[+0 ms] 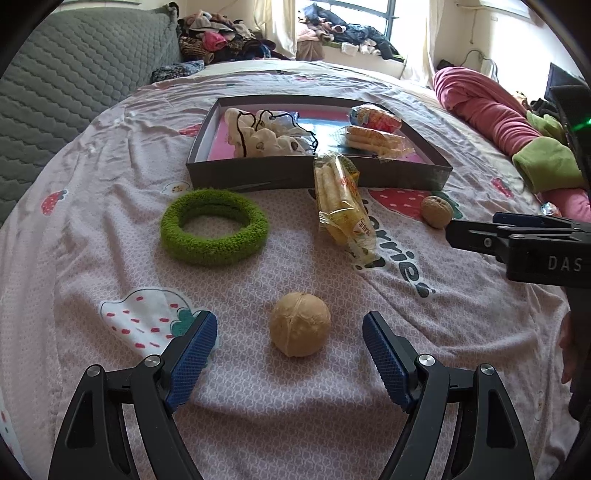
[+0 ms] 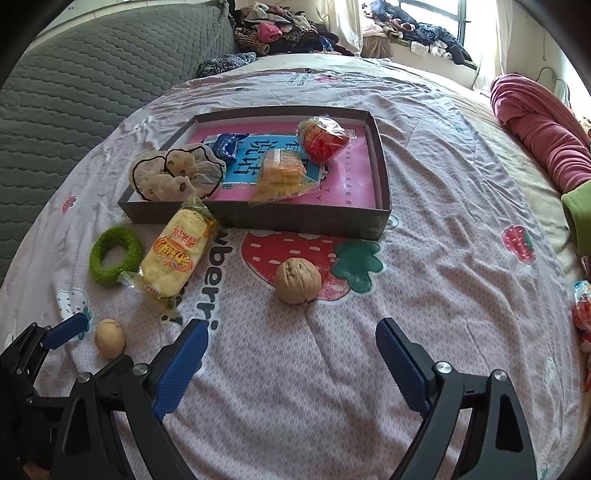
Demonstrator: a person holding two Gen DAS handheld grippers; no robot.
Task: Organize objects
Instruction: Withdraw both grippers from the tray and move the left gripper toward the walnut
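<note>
In the left wrist view the left tool (image 1: 290, 326) stands open, a smooth round tan walnut (image 1: 300, 324) lying between its blue pads untouched on the pink strawberry-print bedsheet (image 1: 110, 229). In the right wrist view the right tool (image 2: 291, 332) (equally wide, empty) hangs near a wrinkled tan walnut (image 2: 297, 280), before the shallow grey cardboard tray (image 2: 258, 220) of snacks

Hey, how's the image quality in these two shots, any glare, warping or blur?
Left wrist view: the window is blown out white, the bed bulges from fisheye warp, corners are black, and the walnut is sharp. Right wrist view: same warp and dark corners, window glare top right, and the box and nearer walnut are in focus.
</note>
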